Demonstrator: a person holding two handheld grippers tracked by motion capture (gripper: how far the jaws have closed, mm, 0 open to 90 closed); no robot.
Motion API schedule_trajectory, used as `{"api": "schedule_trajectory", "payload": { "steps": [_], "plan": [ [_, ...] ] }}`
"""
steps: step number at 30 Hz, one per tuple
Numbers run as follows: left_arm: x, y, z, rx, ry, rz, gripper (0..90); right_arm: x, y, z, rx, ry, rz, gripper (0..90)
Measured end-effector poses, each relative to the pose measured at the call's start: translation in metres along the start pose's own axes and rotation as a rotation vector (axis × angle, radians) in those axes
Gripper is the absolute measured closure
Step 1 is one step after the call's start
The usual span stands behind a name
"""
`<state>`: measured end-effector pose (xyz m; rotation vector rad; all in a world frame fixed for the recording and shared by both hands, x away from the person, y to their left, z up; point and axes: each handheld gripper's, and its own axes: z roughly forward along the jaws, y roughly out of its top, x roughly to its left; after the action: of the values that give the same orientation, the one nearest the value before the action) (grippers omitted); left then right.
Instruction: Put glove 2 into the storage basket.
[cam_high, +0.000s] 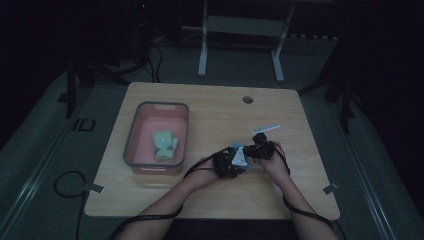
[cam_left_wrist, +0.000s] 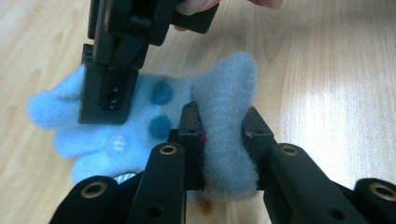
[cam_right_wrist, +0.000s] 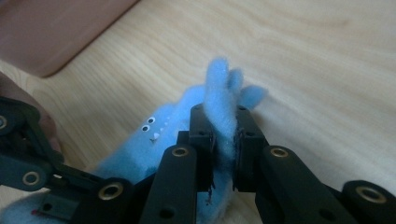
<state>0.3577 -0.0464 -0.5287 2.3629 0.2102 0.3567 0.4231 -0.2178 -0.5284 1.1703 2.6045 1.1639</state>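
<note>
A fuzzy light-blue glove (cam_high: 239, 156) with small eyes and dark blue spots lies on the wooden table (cam_high: 215, 102), right of the middle. In the left gripper view, my left gripper (cam_left_wrist: 223, 126) is shut on the glove's (cam_left_wrist: 224, 88) thick grey-blue end. In the right gripper view, my right gripper (cam_right_wrist: 223, 128) is shut on a pinched-up fold at the finger end of the glove (cam_right_wrist: 163, 130). In the high view, the left gripper (cam_high: 227, 165) and right gripper (cam_high: 260, 149) stand close together over the glove. The right gripper (cam_left_wrist: 112, 88) reaches down onto the glove's finger end in the left gripper view.
A pink bin with a grey rim (cam_high: 131, 135) stands at the left of the table and holds a green glove (cam_high: 165, 144). A thin white strip (cam_high: 266, 129) lies just beyond the grippers. A round hole (cam_high: 247, 99) sits near the far edge.
</note>
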Motion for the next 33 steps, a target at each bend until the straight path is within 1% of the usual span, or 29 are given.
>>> {"api": "schedule_trajectory", "payload": {
  "steps": [2, 3, 4, 5, 6, 8, 9, 11, 12, 14, 15, 16, 17, 18, 19, 20, 21, 22, 23, 24, 25, 27, 28, 33],
  "plan": [
    [0.002, 0.002, -0.006, 0.001, 0.01, 0.009, 75.5, 0.003, 0.005, -0.003, -0.006, -0.006, -0.014, 81.9],
    [0.003, 0.003, -0.009, 0.001, 0.01, 0.01, 75.5, 0.004, 0.007, -0.005, -0.019, -0.008, -0.012, 82.0],
    [0.003, 0.003, -0.009, 0.001, 0.01, 0.01, 75.5, 0.004, 0.007, -0.005, -0.019, -0.008, -0.012, 82.0],
    [0.006, 0.006, -0.017, 0.003, 0.019, 0.02, 75.5, 0.008, 0.014, -0.01, -0.034, -0.006, -0.021, 82.2],
    [0.006, 0.006, -0.017, 0.003, 0.019, 0.02, 75.5, 0.008, 0.014, -0.01, -0.034, -0.006, -0.021, 82.2],
    [0.008, 0.008, -0.022, 0.004, 0.027, 0.029, 75.5, 0.011, 0.018, -0.013, -0.041, -0.001, -0.032, 82.3],
    [0.009, 0.009, -0.028, 0.006, 0.028, 0.038, 75.5, 0.015, 0.025, -0.017, -0.05, 0.003, -0.047, 82.4],
    [0.01, 0.01, -0.03, 0.002, 0.028, 0.036, 75.5, 0.018, 0.029, -0.019, -0.051, -0.002, -0.063, 82.5],
    [0.011, 0.01, -0.036, 0.004, 0.027, 0.042, 75.5, 0.02, 0.031, -0.02, -0.053, 0.001, -0.065, 82.5],
    [0.013, 0.011, -0.041, 0.005, 0.03, 0.043, 75.5, 0.022, 0.035, -0.021, -0.06, 0.007, -0.072, 82.6],
    [0.013, 0.011, -0.041, 0.005, 0.03, 0.043, 75.5, 0.022, 0.035, -0.021, -0.06, 0.007, -0.072, 82.6],
    [0.013, 0.011, -0.043, 0.007, 0.031, 0.046, 75.5, 0.024, 0.039, -0.022, -0.07, 0.025, -0.066, 82.6],
    [0.014, 0.011, -0.048, 0.012, 0.041, 0.055, 75.5, 0.026, 0.041, -0.022, -0.074, 0.025, -0.066, 82.6],
    [0.014, 0.011, -0.048, 0.012, 0.041, 0.055, 75.5, 0.027, 0.043, -0.022, -0.077, 0.025, -0.069, 82.6],
    [0.016, 0.011, -0.053, 0.013, 0.049, 0.053, 75.5, 0.029, 0.045, -0.023, -0.081, 0.027, -0.069, 82.6],
    [0.016, 0.011, -0.053, 0.013, 0.049, 0.053, 75.4, 0.03, 0.047, -0.023, -0.086, 0.03, -0.072, 82.6],
    [0.018, 0.011, -0.058, 0.016, 0.055, 0.054, 75.5, 0.032, 0.049, -0.023, -0.088, 0.03, -0.076, 82.7],
    [0.018, 0.011, -0.058, 0.016, 0.055, 0.054, 75.4, 0.033, 0.052, -0.023, -0.087, 0.033, -0.08, 82.7],
    [0.02, 0.011, -0.063, 0.014, 0.06, 0.052, 75.4, 0.035, 0.055, -0.023, -0.088, 0.035, -0.08, 82.6],
    [0.02, 0.011, -0.063, 0.014, 0.06, 0.052, 75.4, 0.035, 0.055, -0.023, -0.088, 0.035, -0.08, 82.6],
    [0.022, 0.009, -0.069, 0.012, 0.065, 0.048, 75.4, 0.039, 0.06, -0.023, -0.093, 0.042, -0.085, 82.6],
    [0.023, 0.009, -0.071, 0.013, 0.067, 0.047, 75.4, 0.04, 0.062, -0.023, -0.097, 0.043, -0.089, 82.6],
    [0.025, 0.008, -0.076, 0.016, 0.069, 0.046, 75.4, 0.044, 0.067, -0.022, -0.102, 0.052, -0.092, 82.6],
    [0.028, 0.004, -0.088, 0.02, 0.075, 0.044, 75.4, 0.052, 0.077, -0.019, -0.107, 0.063, -0.11, 82.7]
  ]
}}
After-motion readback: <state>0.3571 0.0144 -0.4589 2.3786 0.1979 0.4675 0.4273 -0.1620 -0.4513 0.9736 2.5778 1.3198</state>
